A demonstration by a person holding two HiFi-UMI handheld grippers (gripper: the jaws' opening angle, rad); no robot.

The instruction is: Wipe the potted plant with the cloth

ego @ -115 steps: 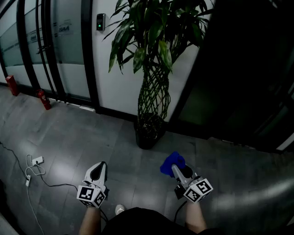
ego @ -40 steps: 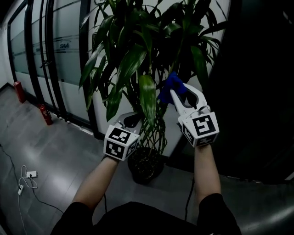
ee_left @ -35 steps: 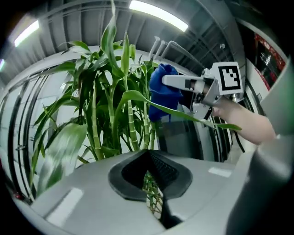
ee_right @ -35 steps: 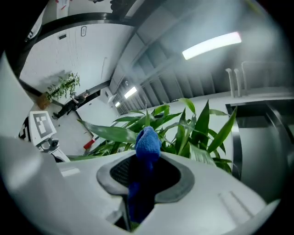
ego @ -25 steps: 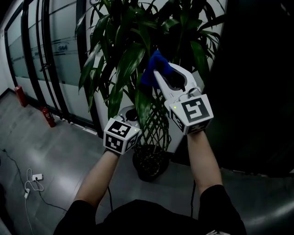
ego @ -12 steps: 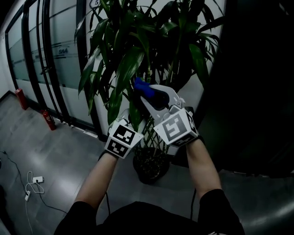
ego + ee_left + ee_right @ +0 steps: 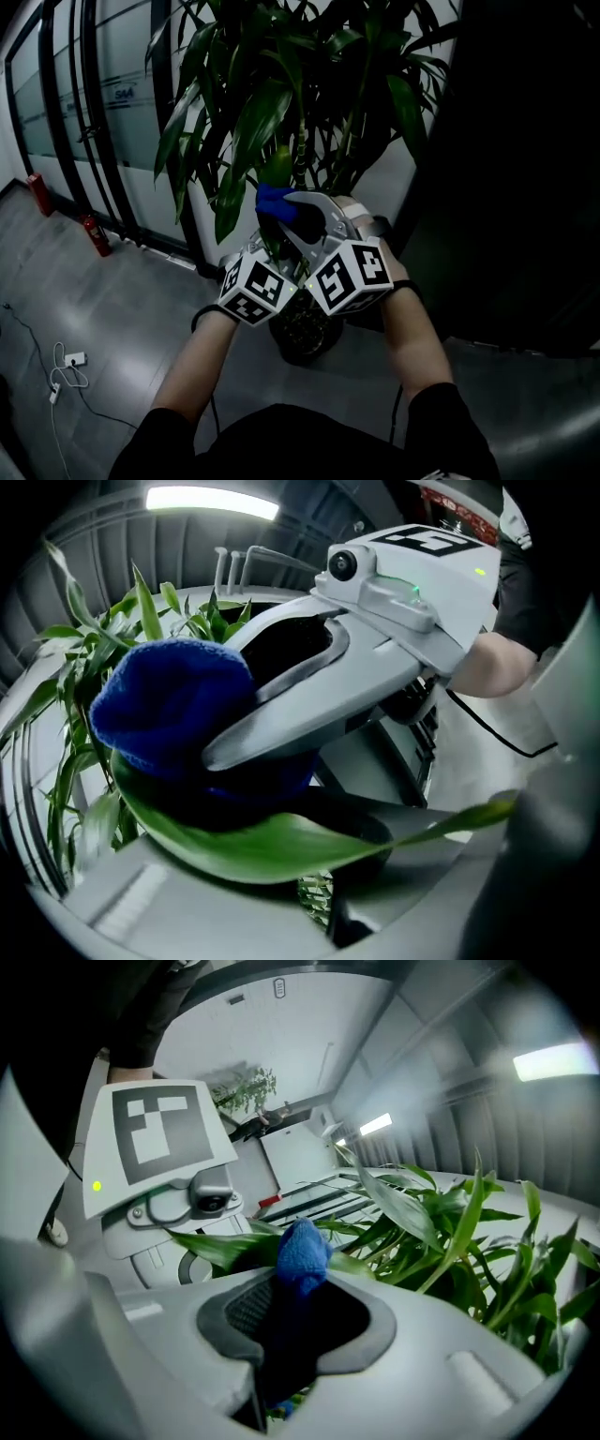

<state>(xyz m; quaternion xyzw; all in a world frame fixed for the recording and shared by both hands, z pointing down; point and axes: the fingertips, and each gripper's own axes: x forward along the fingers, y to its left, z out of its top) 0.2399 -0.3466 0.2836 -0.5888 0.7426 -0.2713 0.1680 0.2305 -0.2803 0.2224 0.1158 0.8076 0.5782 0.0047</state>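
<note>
Potted plant [image 7: 281, 103] leaf [image 7: 272, 841] between blue cloth [image 7: 303, 1249], clamped in right tool [image 7: 298, 1283], and closed left tool [image 7: 253, 262], fire extinguisher [image 7: 92, 235] nearby.

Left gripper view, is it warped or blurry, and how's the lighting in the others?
Left gripper view: fisheye bends the edges; the leaf close up is soft. Right gripper view: cloth fairly sharp, ceiling light glares. Head view: dim, right side nearly black.
</note>
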